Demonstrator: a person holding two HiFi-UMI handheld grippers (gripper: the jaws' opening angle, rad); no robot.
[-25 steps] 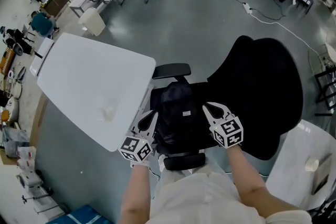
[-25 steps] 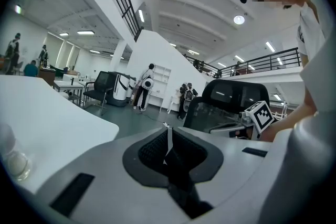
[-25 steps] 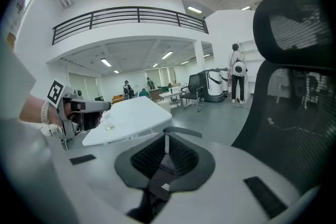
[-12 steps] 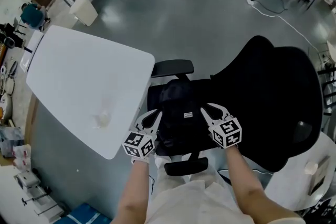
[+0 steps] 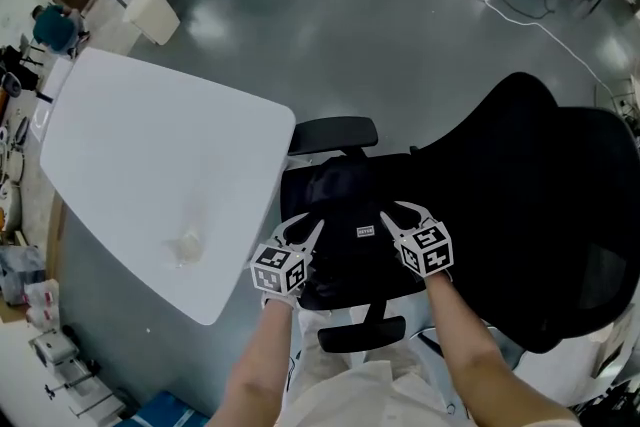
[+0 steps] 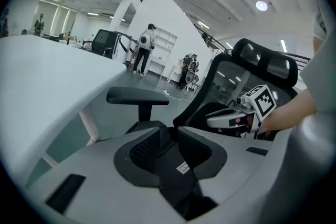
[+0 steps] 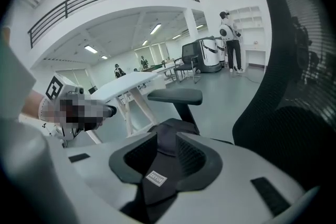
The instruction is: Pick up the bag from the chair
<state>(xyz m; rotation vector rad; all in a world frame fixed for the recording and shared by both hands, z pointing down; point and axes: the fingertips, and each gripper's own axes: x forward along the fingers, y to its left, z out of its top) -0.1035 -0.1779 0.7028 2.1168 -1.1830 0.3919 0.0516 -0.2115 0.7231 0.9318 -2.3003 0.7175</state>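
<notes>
A black bag [image 5: 340, 210] with a small white label lies on the seat of a black office chair [image 5: 540, 185]. My left gripper [image 5: 305, 228] hovers over the bag's left side and my right gripper [image 5: 399, 212] over its right side. Both are open. In the left gripper view the bag [image 6: 176, 176] shows through the narrow gap of the left gripper [image 6: 167, 131]. The right gripper [image 6: 231, 119] is off to the right there. In the right gripper view the bag [image 7: 163, 157] and its label lie under the right gripper [image 7: 167, 136].
A white table [image 5: 150, 165] stands close on the chair's left. The chair's far armrest [image 5: 333, 133] and near armrest [image 5: 362, 333] flank the seat. Grey floor lies beyond, with a cable [image 5: 520, 15] and desks and chairs far off. People stand in the background.
Both grippers have edged inward over the bag, the left one more so. They stay open and the bag has not moved.
</notes>
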